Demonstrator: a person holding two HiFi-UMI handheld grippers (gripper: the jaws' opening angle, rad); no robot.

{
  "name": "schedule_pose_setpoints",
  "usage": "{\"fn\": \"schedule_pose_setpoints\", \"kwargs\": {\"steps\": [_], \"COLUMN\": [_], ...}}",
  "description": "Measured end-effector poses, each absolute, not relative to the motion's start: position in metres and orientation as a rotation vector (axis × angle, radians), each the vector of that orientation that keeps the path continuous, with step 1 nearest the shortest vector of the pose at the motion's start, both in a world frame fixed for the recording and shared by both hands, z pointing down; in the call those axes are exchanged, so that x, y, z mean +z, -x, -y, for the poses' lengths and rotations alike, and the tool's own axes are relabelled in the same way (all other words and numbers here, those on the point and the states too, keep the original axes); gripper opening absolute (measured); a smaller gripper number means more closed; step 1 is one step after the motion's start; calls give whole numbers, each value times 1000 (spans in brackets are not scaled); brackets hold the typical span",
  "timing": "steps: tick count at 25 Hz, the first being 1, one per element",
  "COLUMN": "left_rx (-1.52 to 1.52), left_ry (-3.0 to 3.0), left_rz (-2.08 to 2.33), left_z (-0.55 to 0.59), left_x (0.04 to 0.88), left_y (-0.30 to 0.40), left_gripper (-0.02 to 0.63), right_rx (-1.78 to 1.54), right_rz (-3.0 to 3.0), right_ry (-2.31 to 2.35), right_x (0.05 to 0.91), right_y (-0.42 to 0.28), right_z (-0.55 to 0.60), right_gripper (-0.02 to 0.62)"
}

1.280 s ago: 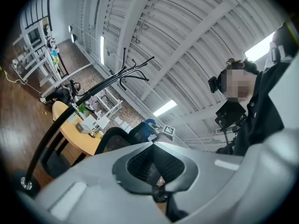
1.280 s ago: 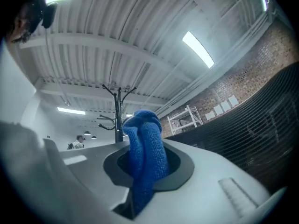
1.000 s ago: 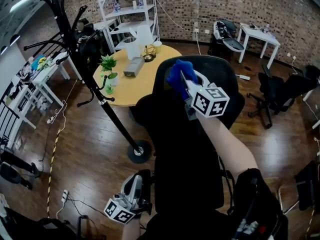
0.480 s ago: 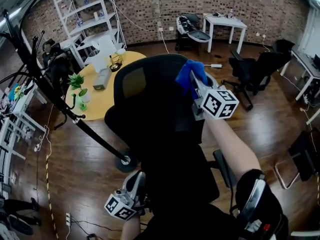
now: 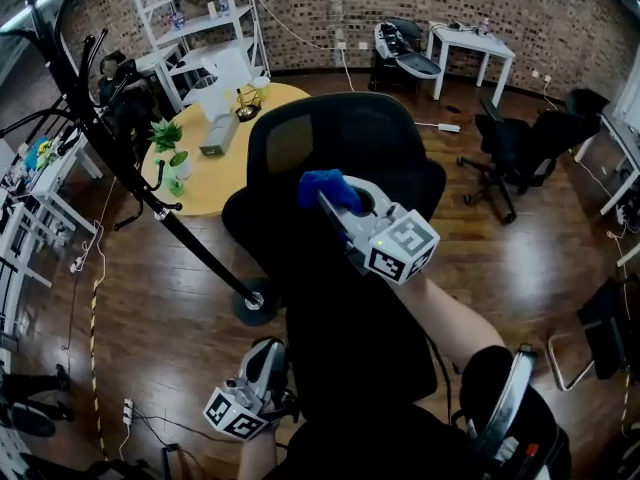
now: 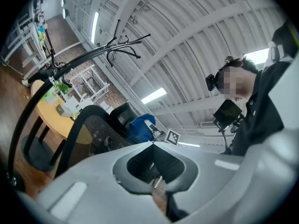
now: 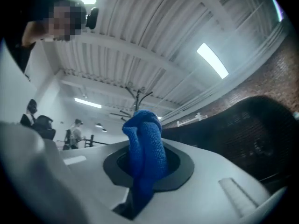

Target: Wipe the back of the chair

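The right gripper (image 5: 338,206) is clamping a blue, nubbly, bunched cloth (image 5: 324,188) between its smooth pale-grey jaws; the cloth is sitting at the centre of the frame, over the middle of the black mesh-backed office chair (image 5: 345,133); whether it is touching the mesh I cannot tell; the chair's curved top edge is arching just above it. The left gripper (image 6: 153,143) is hanging at the bottom left of the head view, just beside the chair's lower left edge, its jaws lying together on nothing. A slanting black metal coat stand (image 5: 150,203) is crossing the left side, its round base near the chair; a round yellow table (image 5: 215,178) is standing behind the chair at upper left; glossy dark plank floor (image 5: 520,258) is lying open on the right.
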State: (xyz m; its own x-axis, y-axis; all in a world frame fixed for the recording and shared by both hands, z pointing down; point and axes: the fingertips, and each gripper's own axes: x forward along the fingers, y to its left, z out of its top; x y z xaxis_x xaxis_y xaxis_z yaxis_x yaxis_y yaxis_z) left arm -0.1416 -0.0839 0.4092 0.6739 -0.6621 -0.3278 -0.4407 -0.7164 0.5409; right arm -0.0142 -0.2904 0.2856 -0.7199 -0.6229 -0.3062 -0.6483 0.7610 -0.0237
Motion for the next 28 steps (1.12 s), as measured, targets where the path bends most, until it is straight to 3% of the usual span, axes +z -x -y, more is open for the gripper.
{"fn": "schedule_pose_setpoints", "kwargs": {"steps": [6, 13, 16, 28], "left_rx": [-742, -743, -727, -632], "left_ry": [-2416, -2379, -2393, -2491], "left_rz": [1032, 1133, 1100, 783], "left_z": [64, 50, 56, 91], "left_x": [407, 414, 414, 414], "left_y": [183, 211, 209, 133], "left_gripper": [-8, -8, -8, -8], "right_rx": [104, 73, -2, -108], "right_rz": [-2875, -2902, -2808, -2391], "right_ry": [735, 919, 1068, 1715], "right_x": [324, 351, 355, 393], "right_y": [135, 133, 88, -202], "right_z": [294, 350, 367, 362], "right_gripper": [35, 35, 35, 37]}}
